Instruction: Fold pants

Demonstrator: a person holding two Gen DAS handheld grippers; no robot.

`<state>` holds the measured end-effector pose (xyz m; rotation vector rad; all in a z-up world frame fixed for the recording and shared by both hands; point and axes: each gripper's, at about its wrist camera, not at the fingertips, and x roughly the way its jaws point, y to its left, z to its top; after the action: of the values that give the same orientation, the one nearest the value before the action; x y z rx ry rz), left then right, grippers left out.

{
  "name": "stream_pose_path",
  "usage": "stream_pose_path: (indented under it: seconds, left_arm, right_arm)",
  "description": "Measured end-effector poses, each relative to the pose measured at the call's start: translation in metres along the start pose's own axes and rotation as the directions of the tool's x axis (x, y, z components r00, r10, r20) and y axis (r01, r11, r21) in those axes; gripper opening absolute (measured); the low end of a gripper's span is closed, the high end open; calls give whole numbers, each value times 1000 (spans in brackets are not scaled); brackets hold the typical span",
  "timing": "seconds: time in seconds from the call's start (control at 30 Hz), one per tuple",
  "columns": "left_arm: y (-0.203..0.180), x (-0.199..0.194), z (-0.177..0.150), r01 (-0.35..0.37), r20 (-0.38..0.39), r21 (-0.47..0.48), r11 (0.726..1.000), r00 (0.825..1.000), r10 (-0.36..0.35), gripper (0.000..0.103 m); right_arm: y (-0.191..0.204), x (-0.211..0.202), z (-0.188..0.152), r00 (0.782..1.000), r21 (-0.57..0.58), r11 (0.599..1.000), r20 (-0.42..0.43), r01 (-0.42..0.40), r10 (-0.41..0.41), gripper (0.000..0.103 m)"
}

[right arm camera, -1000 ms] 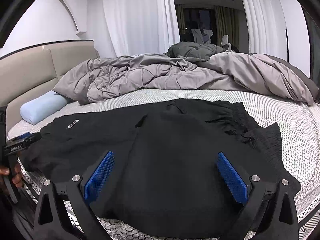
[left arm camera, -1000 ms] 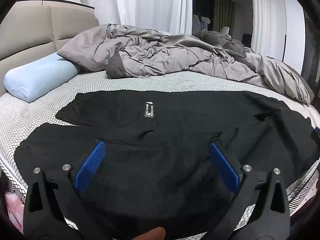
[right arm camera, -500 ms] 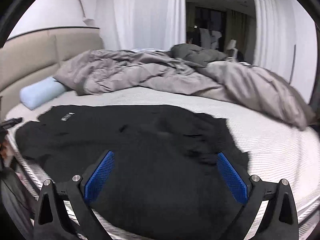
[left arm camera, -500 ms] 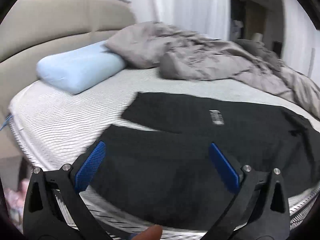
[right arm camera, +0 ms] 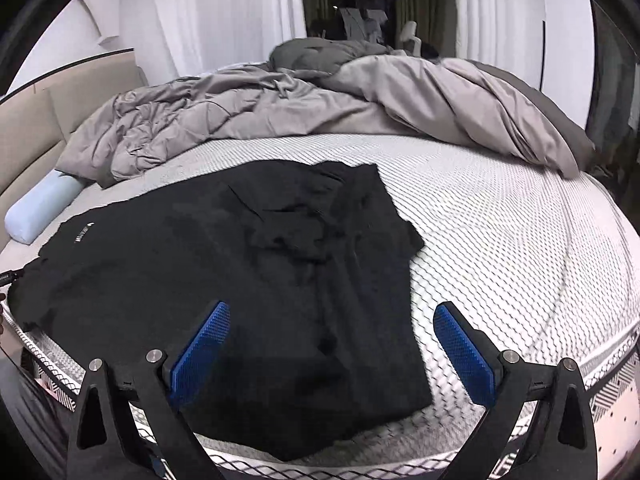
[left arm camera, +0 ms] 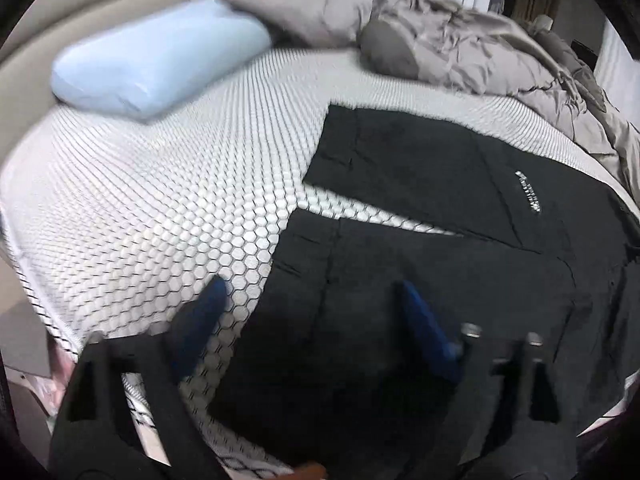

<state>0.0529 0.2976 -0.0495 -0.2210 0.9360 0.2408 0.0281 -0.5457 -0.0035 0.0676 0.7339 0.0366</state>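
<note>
The black fabric pants (right arm camera: 224,276) lay spread flat on the white honeycomb-patterned mattress (right arm camera: 500,232), near a crumpled grey duvet (right arm camera: 304,112). The left gripper (left arm camera: 310,300) was closing over a leg hem, gripping nothing; the right gripper (right arm camera: 332,324) hung open above the pants.

Item: white printed label (left arm camera: 528,196) on the black pants (left arm camera: 420,280), lying on the leg toward the far edge of the mattress (left arm camera: 168,208). In the left wrist view it is showing as two short lines of small white lettering, too blurred to be read. In the right wrist view the same label (right arm camera: 83,234) is appearing near the left edge of the pants (right arm camera: 240,280) as a thin white strip with a small mark beside it, also illegible. No other text, number or sign is showing.
</note>
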Motion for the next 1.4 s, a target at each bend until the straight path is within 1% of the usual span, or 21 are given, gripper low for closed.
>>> stream_pose_path:
  seconds: [0.07,0.13,0.37,0.4,0.43,0.47,0.5,0.53,0.63,0.73,0.8,0.83,0.87,0.93,0.97,1.1,1.2,1.27,1.3,1.37,1.4]
  left_arm:
    - [8,19,6,43,-28,-36,998,999,-44,66]
    - [9,30,8,56,-34,-37,998,998,-57,42]
    - [9,26,36,-1,67,5,1000,998,0,22]
    - [12,29,42,-19,69,-4,1000,997,19,21]
    - [17,33,46,-67,67,-10,998,995,68,11]
    - [18,38,52,-157,62,-4,988,986,157,9]
    - [24,46,57,-213,53,-11,977,976,214,9]
    - [31,53,61,-194,30,-40,980,980,196,9]
    - [51,49,54,-42,22,-143,989,999,45,9]
    - [40,37,45,-49,53,-95,994,997,54,9]
    - [33,23,35,-1,59,-64,998,998,4,11]
    - [28,19,33,8,60,-50,999,998,-5,17]
    - [21,18,30,-4,65,-25,1000,998,6,22]
    - [7,21,27,-54,70,8,999,996,53,36]
    - [-5,21,25,-63,67,14,998,996,62,36]
    - [-5,14,4,-59,52,-10,998,997,60,37]
    - [8,10,3,-48,65,-50,998,997,51,37]
    - [12,14,13,-60,69,-60,996,996,64,40]
    - [12,12,16,-74,75,-59,996,994,78,47]
    - [12,8,26,-96,87,-57,994,991,101,62]
    - [10,7,31,-100,96,-55,994,990,104,67]
  right_arm:
    - [-5,0,-1,1000,22,1000,2,7,-7,103]
    - [-11,-2,-3,1000,43,999,4,13,-13,103]
    - [-26,-14,-13,999,98,994,-15,46,-44,103]
    - [-30,-16,-14,999,114,993,-18,40,-39,103]
    - [-33,-17,-15,999,130,991,-18,31,-28,103]
    - [-36,-19,-17,1000,150,988,-19,16,-13,103]
    - [-39,-19,-19,1000,170,986,-25,0,4,103]
    - [-42,-18,-22,999,187,982,-35,-15,22,103]
    - [-46,-9,-31,997,209,978,-74,-1,16,100]
    - [-48,11,-36,992,217,976,-120,-18,44,85]
    - [-50,25,-36,988,238,970,-130,-45,78,77]
    - [-52,32,-35,986,263,962,-124,-74,109,69]
    - [-54,39,-34,983,295,951,-128,-88,130,49]
    - [-52,43,-29,983,299,953,-156,-48,99,33]
    - [-48,39,-25,985,270,962,-153,-35,79,17]
    - [-52,2,-13,997,204,978,-75,41,-26,13]
    - [-69,9,-22,985,206,971,-149,120,-90,17]
    - [-72,17,-24,973,203,963,-183,176,-139,30]
    - [-73,13,-20,975,209,960,-162,184,-151,33]
    - [-73,2,-10,989,228,963,-87,141,-124,58]
    - [-72,-5,0,996,233,969,-23,87,-84,59]
